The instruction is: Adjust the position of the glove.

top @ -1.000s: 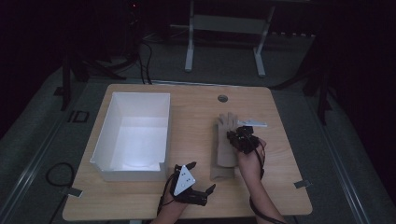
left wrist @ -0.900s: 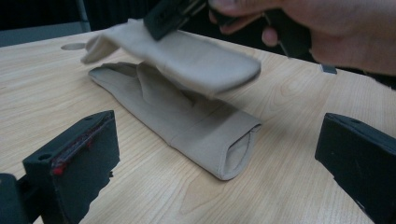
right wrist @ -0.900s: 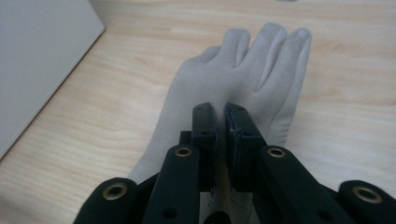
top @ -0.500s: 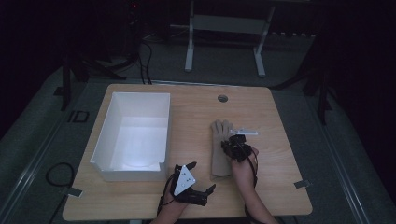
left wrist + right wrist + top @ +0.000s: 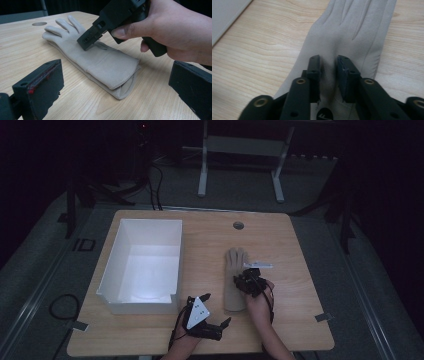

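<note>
Right gripper (image 5: 328,75): jaws are standing slightly parted and have just been opening, tips pressing down on the back of the beige glove (image 5: 347,37), a ridge of fabric bunching between them, not clamped. Glove is lying flat on the tabletop (image 5: 210,245), right of the white bin (image 5: 142,265). Left gripper (image 5: 210,312) is waiting near the cuff, jaws spread wide, likely to assist.

A dim lab or recording room: a lone wooden table (image 5: 210,225) stood on grey carpet (image 5: 45,285), cables (image 5: 150,180) trailing past a metal stand (image 5: 240,150)
</note>
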`<state>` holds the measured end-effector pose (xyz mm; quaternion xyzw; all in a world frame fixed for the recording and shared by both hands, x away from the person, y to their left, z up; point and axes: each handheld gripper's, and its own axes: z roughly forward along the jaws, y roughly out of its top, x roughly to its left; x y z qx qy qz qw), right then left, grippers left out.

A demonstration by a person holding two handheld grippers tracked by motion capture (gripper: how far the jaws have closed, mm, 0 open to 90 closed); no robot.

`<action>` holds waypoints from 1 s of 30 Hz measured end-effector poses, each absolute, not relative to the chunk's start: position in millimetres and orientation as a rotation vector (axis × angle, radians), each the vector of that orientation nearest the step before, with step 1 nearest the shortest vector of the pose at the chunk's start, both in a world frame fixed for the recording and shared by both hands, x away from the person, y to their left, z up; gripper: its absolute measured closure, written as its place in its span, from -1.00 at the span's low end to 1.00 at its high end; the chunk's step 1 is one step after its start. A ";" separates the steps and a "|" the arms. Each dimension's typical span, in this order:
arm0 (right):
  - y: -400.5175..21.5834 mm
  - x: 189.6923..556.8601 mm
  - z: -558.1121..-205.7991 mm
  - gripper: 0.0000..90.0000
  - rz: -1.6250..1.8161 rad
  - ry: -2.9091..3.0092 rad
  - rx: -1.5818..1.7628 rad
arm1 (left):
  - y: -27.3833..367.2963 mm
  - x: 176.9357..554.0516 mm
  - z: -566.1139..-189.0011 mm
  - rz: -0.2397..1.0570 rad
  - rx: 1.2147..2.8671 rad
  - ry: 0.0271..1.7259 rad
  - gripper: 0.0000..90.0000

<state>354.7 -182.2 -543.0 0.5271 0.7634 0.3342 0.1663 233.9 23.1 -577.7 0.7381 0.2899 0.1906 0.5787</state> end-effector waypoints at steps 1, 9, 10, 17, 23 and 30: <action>-183.3 354.4 -541.7 0.47 0.955 2.169 1.499 | 23.0 233.9 -577.7 0.446 1.726 0.678 -1.00; -206.9 355.3 -516.9 -0.25 1.078 2.188 1.395 | 22.0 234.3 -577.5 0.441 1.737 0.664 -1.00; -206.9 355.3 -516.9 -0.25 1.078 2.188 1.395 | 22.0 234.3 -577.5 0.441 1.737 0.664 -1.00; -237.9 360.0 -509.5 -0.65 1.200 2.315 1.262 | 15.3 237.6 -575.5 0.369 1.784 0.608 -1.00; -250.8 361.4 -513.6 -0.64 1.225 2.333 1.112 | 7.9 239.4 -572.0 0.451 1.844 0.544 -1.00; -268.9 362.0 -514.0 -0.70 1.266 2.351 1.074 | -7.0 248.2 -566.4 0.248 2.017 0.447 -0.84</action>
